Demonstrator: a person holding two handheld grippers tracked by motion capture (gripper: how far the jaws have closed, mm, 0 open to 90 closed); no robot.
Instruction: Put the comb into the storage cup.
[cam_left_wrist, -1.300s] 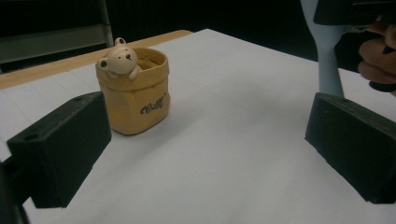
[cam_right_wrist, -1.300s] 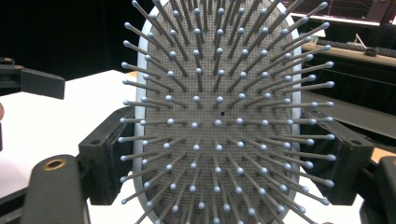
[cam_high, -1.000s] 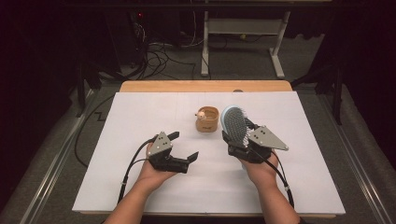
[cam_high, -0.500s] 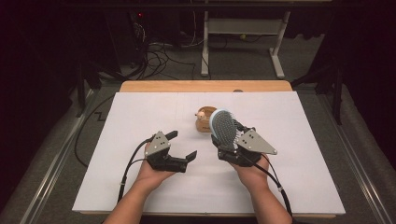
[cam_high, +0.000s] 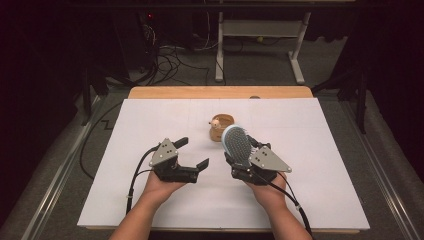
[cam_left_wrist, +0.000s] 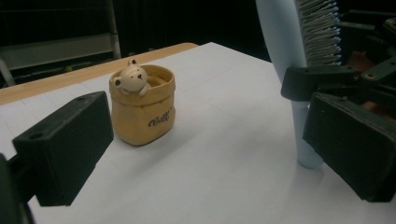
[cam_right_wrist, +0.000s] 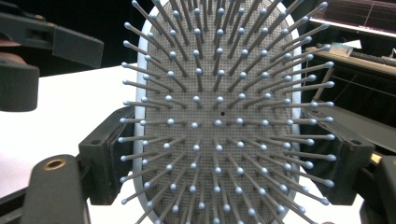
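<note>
Pale-blue hairbrush (cam_right_wrist: 219, 116), handle hidden behind bristles

A small tan ceramic pot with a bear figure on its rim (cam_high: 220, 126) stands on the white-covered worktop (cam_high: 150, 115), towards its far middle. Just in front of it, slightly right, the pale blue oval paddle hairbrush (cam_high: 236, 143) stands upright in the right gripper (cam_high: 241, 165), with the left gripper (cam_high: 192, 153) well to its left.

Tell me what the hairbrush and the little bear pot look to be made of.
Hairbrush: likely plastic; smooth pale blue body with a soft sheen, a grey dotted cushion that looks rubbery, and thin ball-tipped bristles. Bear pot: probably glazed ceramic, though moulded resin is possible; thick yellow-tan walls shaped like a sack, a dull gloss, dark printed lettering and a small moulded bear at the rim.
</note>
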